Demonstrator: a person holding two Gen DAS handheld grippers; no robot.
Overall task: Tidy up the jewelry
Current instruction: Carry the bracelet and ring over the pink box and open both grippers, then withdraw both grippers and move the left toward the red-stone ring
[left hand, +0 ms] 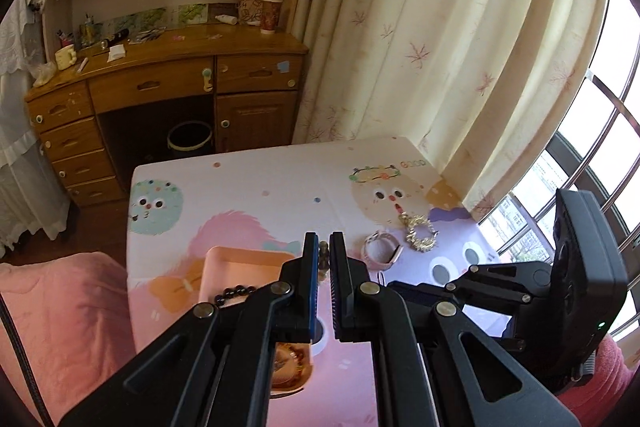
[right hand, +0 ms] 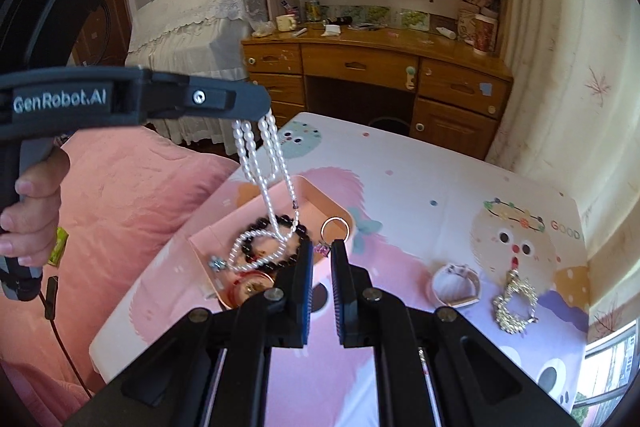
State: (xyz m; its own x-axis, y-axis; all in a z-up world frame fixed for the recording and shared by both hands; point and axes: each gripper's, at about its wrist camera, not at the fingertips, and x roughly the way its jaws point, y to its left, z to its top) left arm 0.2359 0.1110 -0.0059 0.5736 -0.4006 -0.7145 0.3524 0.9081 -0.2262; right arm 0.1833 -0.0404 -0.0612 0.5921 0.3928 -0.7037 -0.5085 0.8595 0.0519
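The table [right hand: 440,187], under a pastel cartoon-print cover, fills the middle and lower right of both views; a pink blanket [right hand: 132,195] lies along its left side. A wooden desk [left hand: 160,83] with drawers and shelves stands across the top of each frame, and a cream curtain [left hand: 440,27] hangs at the right of the left wrist view.

A pink tray [right hand: 320,203] sits at centre left on the table. In it lie a black bead bracelet [right hand: 294,223], a red-and-gold round piece [right hand: 252,285] at its near end, and a small silver charm [right hand: 216,263].

My left gripper [right hand: 266,109] reaches in from the left edge of the right wrist view, my hand [right hand: 36,211] on its handle. Its fingers are pinched tight on a white pearl necklace [right hand: 264,163], which hangs in loops down into the tray, its lower end lying over the black beads. In the left wrist view the same fingers [left hand: 310,267] are nearly together, with a few beads showing in the narrow gap.

My right gripper [right hand: 322,251] is closed to a slit at frame centre, gripping a small pink piece that carries a thin ring [right hand: 336,229] just above the tips.

At lower right on the table lie a pale bangle [right hand: 456,285] and, just beside it, a gold chain ornament [right hand: 514,303].
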